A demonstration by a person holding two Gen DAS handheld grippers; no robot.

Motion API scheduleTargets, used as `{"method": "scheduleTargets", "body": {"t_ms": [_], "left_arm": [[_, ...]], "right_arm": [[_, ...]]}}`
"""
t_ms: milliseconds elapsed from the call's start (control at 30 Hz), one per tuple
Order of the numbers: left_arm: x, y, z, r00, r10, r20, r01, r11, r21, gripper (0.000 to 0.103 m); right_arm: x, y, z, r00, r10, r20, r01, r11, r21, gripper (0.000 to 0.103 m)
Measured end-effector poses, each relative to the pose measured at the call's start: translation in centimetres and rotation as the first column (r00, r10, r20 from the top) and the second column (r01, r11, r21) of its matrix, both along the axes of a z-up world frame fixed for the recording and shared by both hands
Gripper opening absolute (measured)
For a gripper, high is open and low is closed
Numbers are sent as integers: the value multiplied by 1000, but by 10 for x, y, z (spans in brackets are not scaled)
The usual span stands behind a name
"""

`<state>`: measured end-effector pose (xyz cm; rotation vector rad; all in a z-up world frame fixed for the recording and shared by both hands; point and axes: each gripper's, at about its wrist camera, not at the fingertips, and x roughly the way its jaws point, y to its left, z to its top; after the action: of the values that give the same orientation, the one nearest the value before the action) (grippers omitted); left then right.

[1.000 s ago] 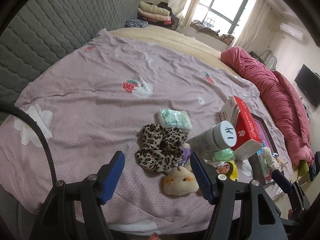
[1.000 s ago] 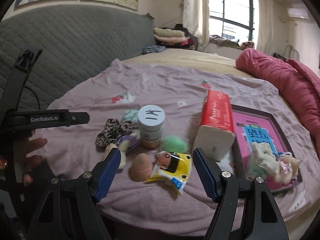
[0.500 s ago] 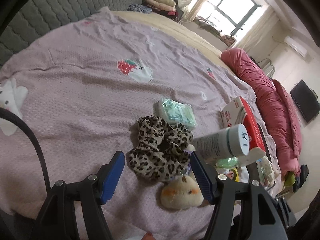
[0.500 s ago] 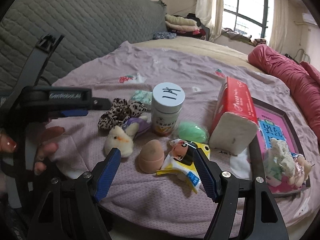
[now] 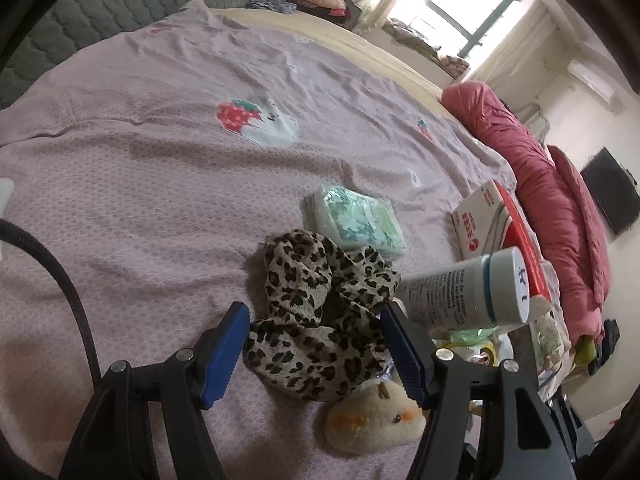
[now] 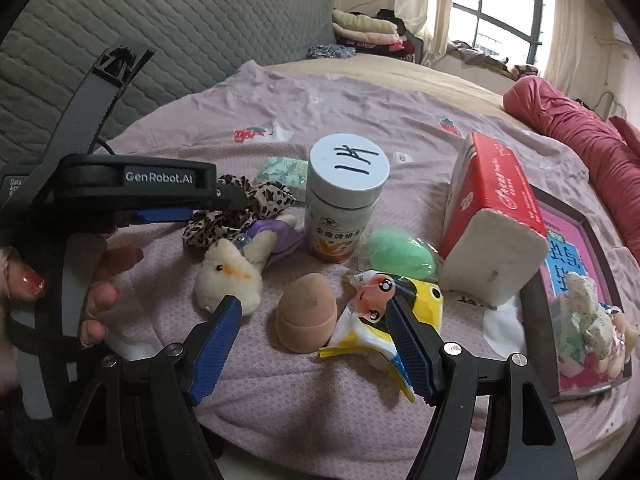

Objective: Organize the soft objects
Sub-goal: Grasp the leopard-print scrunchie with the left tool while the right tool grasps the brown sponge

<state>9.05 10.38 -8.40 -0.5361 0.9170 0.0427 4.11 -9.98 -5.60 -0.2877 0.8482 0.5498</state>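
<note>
On the lilac bedspread [image 5: 160, 184] lies a leopard-print scrunchie [image 5: 316, 312]. My left gripper [image 5: 313, 310] hangs open just over it, one blue pad on each side, neither pressing. A cream plush chick [image 5: 372, 420] lies below the right pad. In the right wrist view my right gripper [image 6: 314, 300] is open above a beige egg-shaped sponge [image 6: 306, 312], with a yellow cartoon packet [image 6: 384, 308] by its right pad. The chick [image 6: 228, 276], a green sponge [image 6: 400, 256] and the scrunchie [image 6: 240, 208] lie around it.
A white bottle [image 6: 344, 196] stands mid-pile beside a red tissue box [image 6: 492, 216]. A green tissue pack [image 5: 352, 220] lies behind the scrunchie. A pink framed tray [image 6: 576, 264] holds a small doll. A hand [image 6: 100, 280] grips the left tool. A red quilt [image 5: 560, 184] lines the right.
Both grippers have come down and closer to the pile. The scrunchie now sits between the left fingers, and the egg sponge between the right ones. Both stay equally wide.
</note>
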Motion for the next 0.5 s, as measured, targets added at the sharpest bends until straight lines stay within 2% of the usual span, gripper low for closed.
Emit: {"method": "scheduleTargets", "body": {"t_ms": [100,267,400,500], "left_arm": [[3,-1,-6,1000,-17,-5,17,1000,8,68],[4,1,-11,1000,-28,7,28,1000,3,68],[6,1,-15,999,-37,13,37,999,4,67],[6,2,-17,999,-40,23,40,999,-2,67]], "right_arm": [[3,8,-5,1000,17,1,-17,1000,-13,76],[9,22,-14,999,45,8,-45,998,-39,64],[15,29,-22,999,49,7,-49,997,-58,61],[16,30,-27,999,47,-4,-47,997,-66,51]]}}
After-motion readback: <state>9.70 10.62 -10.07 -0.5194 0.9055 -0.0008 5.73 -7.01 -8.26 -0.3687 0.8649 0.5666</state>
